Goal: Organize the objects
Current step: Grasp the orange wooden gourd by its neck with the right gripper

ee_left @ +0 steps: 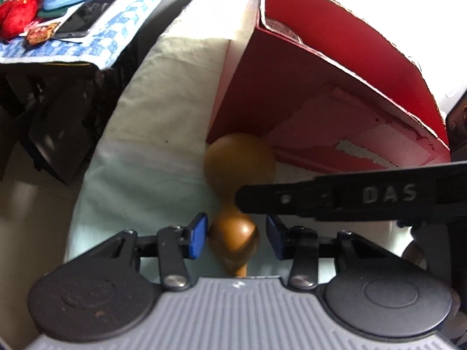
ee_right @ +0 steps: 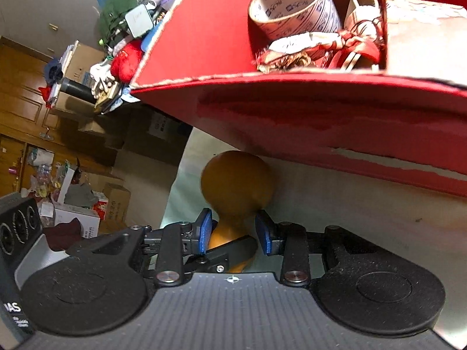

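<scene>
Clearly the step in hand is picking up the brown gourd (ee_left: 238, 175), a two-bulbed wooden-looking piece lying on the pale cloth-covered surface (ee_left: 151, 134) with its big bulb against the foot of the red box (ee_left: 344, 67). The left gripper (ee_left: 237, 234) straddles the small bulb: one blue pad touches it, the other stands just clear, so the jaws are not yet clenched on it. The right gripper (ee_right: 235, 232) brackets the neck below the big bulb; its pads sit very close, though blur leaves me unable to tell whether they actually press. Next, I judge, one tool should finish closing on the narrow waist, the other give way, and the gourd be lifted over the torn rim into the box, where a tape roll (ee_right: 294, 5) and small oddments already lie. Around stands a cluttered room: a side table with a blue checked cloth (ee_left: 116, 26), stacked cartons (ee_right: 113, 201), wooden cabinets (ee_right: 20, 96).
</scene>
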### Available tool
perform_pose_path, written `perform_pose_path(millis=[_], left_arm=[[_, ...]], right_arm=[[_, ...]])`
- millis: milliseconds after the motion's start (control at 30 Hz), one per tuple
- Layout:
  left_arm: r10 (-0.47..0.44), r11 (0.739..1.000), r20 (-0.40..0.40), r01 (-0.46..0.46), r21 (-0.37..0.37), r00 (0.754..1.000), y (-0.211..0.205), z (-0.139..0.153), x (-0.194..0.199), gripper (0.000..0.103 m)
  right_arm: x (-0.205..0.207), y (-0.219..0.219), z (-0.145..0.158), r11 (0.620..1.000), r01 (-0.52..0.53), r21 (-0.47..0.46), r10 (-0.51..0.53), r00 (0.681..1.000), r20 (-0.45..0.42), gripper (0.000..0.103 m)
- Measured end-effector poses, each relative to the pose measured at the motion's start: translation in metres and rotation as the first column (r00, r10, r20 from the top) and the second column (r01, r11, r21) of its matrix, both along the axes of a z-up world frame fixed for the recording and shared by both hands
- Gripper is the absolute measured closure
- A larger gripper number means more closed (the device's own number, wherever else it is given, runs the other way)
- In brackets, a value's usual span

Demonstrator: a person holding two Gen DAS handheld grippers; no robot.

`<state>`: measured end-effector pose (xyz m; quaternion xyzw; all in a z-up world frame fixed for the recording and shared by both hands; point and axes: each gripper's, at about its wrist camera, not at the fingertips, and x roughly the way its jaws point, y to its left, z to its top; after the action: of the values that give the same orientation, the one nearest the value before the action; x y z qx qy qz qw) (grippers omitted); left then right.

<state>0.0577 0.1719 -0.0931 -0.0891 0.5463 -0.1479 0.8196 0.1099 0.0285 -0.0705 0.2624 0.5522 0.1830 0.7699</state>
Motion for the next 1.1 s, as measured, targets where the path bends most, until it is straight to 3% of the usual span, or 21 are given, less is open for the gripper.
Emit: perform_pose_path(millis=[300, 533, 867, 1100], left_arm=[[-0.031, 0.999, -0.019, 0.032, 0.019, 0.999, -0.004, -0.009, 0.012, 0.059], [-0.077, 0.996, -0.005, 0.077, 0.043, 0.997, -0.012, -0.004, 0.009, 0.062], [-0.171, 0.985, 0.009, 0.171, 0.005, 0.985, -0.044, 0.012, -0.005, 0.06], [-0.264, 0.964, 0.035, 0.264, -0.015, 0.964, -0.086, 0.028, -0.029, 0.06]], right_arm=[[0.001, 0.004, -0.009, 1.0, -0.006, -0.008, 0.006, 1.0, 0.009, 0.057], [-0.004, -0.005, -0.003, 0.999, -0.035, -0.01, 0.035, 0.999, 0.012, 0.072], [-0.028, -0.044, 0.01, 1.0, -0.007, 0.005, 0.007, 1.0, 0.016, 0.073], [-0.057, -0.084, 0.021, 0.997, 0.045, 0.055, -0.045, 0.999, 0.004, 0.073]])
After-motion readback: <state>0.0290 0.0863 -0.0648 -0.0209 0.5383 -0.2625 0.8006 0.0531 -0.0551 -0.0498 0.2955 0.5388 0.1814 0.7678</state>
